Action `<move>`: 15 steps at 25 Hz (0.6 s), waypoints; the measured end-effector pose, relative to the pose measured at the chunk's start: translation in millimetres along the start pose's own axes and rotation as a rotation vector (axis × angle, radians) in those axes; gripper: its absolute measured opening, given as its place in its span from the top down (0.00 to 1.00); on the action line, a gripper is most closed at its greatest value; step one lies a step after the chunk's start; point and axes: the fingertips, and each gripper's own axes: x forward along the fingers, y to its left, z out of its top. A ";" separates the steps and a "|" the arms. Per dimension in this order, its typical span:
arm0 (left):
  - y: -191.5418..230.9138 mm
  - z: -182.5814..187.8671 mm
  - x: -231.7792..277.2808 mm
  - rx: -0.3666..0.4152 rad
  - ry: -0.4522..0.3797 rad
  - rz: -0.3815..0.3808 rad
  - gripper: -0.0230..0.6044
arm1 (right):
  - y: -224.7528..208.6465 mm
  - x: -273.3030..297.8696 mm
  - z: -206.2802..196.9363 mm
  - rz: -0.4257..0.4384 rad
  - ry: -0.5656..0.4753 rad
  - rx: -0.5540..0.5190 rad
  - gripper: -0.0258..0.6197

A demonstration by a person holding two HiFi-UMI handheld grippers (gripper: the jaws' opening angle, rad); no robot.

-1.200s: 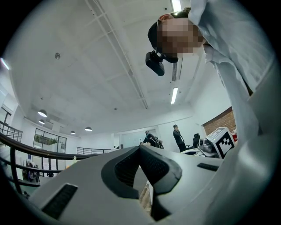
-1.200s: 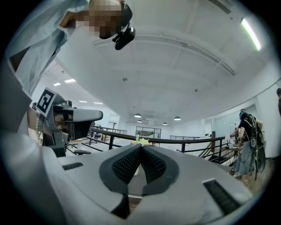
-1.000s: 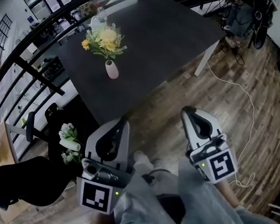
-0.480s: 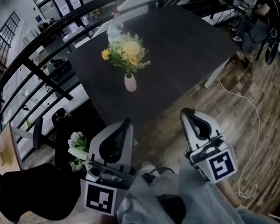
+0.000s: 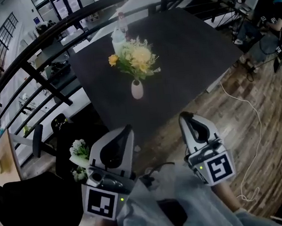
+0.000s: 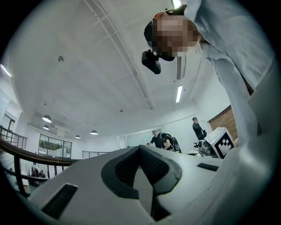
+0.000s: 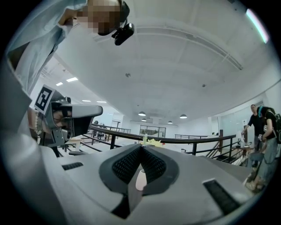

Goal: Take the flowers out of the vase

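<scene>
Left gripper (image 5: 126, 131) and right gripper (image 5: 184, 117) closed, empty. Flowers (image 5: 138, 60) upright in vase (image 5: 137, 90), well ahead between both, seemingly nearer left.

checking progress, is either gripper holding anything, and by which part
Nothing held: left gripper and right gripper are shut and empty, flowers in the vase.

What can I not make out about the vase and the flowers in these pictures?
1. Head view: the vase hides how deep the flowers reach; the blooms are too small to count.
2. Right gripper view: the right hand-held gripper covers most of the vase.
3. Left gripper view: neither shows; it faces the ceiling.
</scene>
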 end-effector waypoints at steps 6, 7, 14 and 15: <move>13.7 -6.0 1.1 -0.014 0.005 0.020 0.96 | -6.2 18.3 -13.7 -0.003 0.040 0.031 0.95; 16.3 -7.1 1.8 -0.017 0.006 0.025 0.96 | -7.1 21.8 -15.8 0.002 0.046 0.027 0.95; 33.9 -12.6 14.6 -0.011 0.017 0.094 0.96 | -21.0 59.7 -31.9 0.071 0.075 0.069 0.95; 37.0 -14.2 17.2 -0.011 0.021 0.105 0.96 | -23.2 66.3 -33.1 0.085 0.077 0.073 0.95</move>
